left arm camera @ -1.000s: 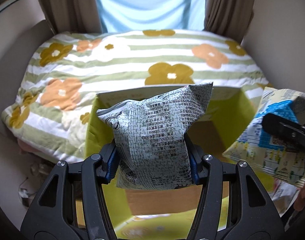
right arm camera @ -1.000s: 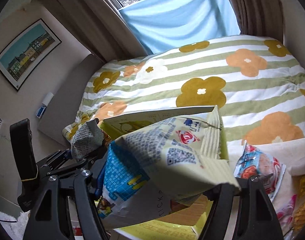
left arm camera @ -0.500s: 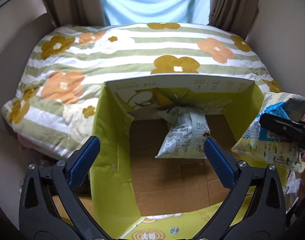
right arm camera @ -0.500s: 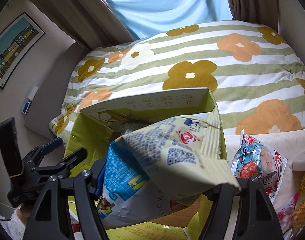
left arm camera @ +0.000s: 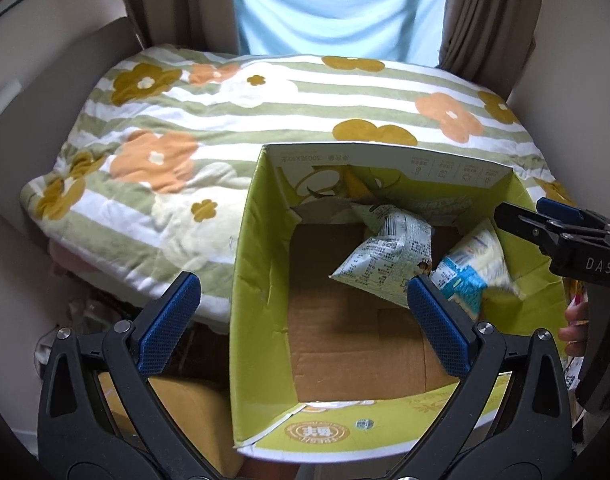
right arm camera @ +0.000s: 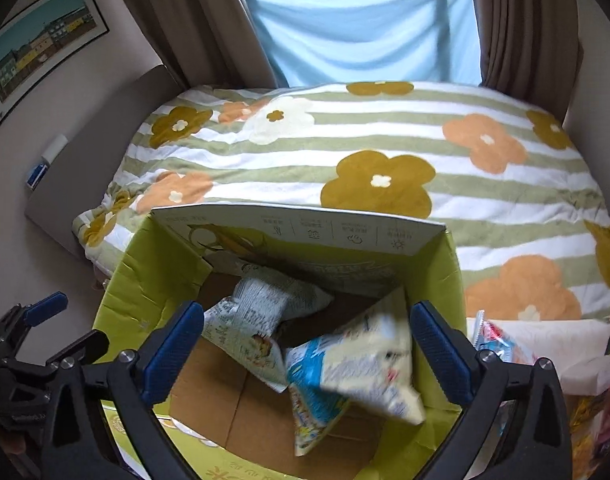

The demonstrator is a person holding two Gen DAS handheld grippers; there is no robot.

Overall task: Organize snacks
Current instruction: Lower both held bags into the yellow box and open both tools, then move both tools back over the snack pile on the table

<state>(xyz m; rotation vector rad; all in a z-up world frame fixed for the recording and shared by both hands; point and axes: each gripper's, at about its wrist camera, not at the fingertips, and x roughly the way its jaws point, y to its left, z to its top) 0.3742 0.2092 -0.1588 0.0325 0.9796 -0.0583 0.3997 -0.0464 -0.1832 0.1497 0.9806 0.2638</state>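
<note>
A yellow-green cardboard box [left arm camera: 249,248] [right arm camera: 145,280] stands open-topped against the bed. A white snack bag with small print [left arm camera: 389,256] [right arm camera: 257,316] leans in its far corner. A cream-and-blue snack bag [right arm camera: 357,364] [left arm camera: 473,268] is blurred, dropping onto the box floor at the right side. My left gripper [left arm camera: 301,306] hangs open over the box's left wall, with nothing in it. My right gripper [right arm camera: 307,336] is above the box with its jaws opening. The cream-and-blue bag lies below and between its pads, touching neither.
A green-striped floral quilt [left arm camera: 225,120] covers the bed behind the box. More snack packets [right arm camera: 501,344] lie on a white cloth to the right of the box. A brown carton [left arm camera: 185,408] sits low at the box's left. A person's fingers [left arm camera: 573,320] show at the right.
The left gripper opened and dropped the white bag into the box, then shifted left. The right gripper moved over the box and let go of the cream-and-blue bag, which now falls inside.
</note>
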